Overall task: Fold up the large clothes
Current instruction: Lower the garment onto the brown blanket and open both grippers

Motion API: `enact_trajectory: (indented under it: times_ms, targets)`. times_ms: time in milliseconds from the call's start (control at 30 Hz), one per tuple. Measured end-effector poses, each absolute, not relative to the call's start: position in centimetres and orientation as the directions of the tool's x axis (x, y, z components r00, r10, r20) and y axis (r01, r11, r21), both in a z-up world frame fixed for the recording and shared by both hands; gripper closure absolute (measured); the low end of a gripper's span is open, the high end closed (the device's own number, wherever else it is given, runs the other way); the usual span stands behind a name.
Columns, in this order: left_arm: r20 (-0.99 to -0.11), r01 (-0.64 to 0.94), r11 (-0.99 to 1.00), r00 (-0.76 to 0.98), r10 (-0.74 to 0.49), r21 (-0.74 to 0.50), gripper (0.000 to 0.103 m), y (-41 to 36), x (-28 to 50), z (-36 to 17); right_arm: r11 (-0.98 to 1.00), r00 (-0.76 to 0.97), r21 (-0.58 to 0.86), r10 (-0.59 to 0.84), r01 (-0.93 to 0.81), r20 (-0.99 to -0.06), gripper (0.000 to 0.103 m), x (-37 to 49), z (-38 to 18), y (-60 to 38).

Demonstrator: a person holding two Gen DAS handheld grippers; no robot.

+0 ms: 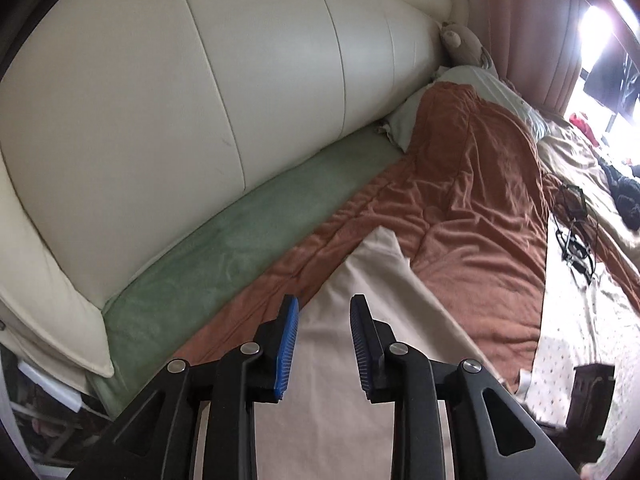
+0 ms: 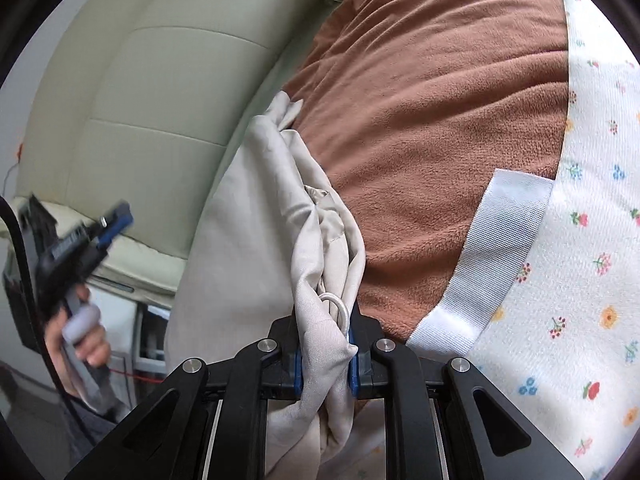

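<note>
Between blue ribbed pads (image 2: 353, 350), bunched beige garment (image 2: 320, 240).

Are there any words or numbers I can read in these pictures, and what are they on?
No words or numbers can be read anywhere.
The left gripper has a pale patch on its side, too blurred to read.
The flowery sheet has only little flowers, no letters.
The beige garment, pinched in the right gripper, shows no label or print.
The brown blanket and cream headboard are plain.

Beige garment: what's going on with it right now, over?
Right gripper shut on bunched beige garment. Left gripper open, empty, above its flat part. Brown blanket underneath; nothing blocking.
</note>
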State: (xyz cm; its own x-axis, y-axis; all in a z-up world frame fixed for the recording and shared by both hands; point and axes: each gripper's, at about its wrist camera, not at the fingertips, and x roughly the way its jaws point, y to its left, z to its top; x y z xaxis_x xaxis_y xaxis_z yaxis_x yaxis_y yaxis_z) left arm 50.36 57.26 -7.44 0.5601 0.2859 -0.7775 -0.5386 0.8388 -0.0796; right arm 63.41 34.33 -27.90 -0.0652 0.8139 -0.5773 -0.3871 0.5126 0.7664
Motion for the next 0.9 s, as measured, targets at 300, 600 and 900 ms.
enact_trajectory:
  times_ms: [300,600,900]
  targets:
    - [-0.804,-0.548,0.835,0.521,0.286,-0.058,0.074,55.7,44.1,-9.0,0.593,0.051,0.673,0.766,-0.442,-0.641,0.088,65.0,-25.7,36.1]
    - [-0.797,-0.560,0.828,0.515,0.317,-0.031,0.061,54.9,38.0,-9.5,0.666,0.079,0.592,0.692,-0.454,-0.718,0.073,64.0,-25.1,33.3]
    - [-0.794,-0.601,0.798,0.511,0.330,-0.055,0.061,54.2,32.7,-11.0,0.646,0.125,0.565,0.707,-0.512,-0.696,0.063,59.6,-21.3,29.9]
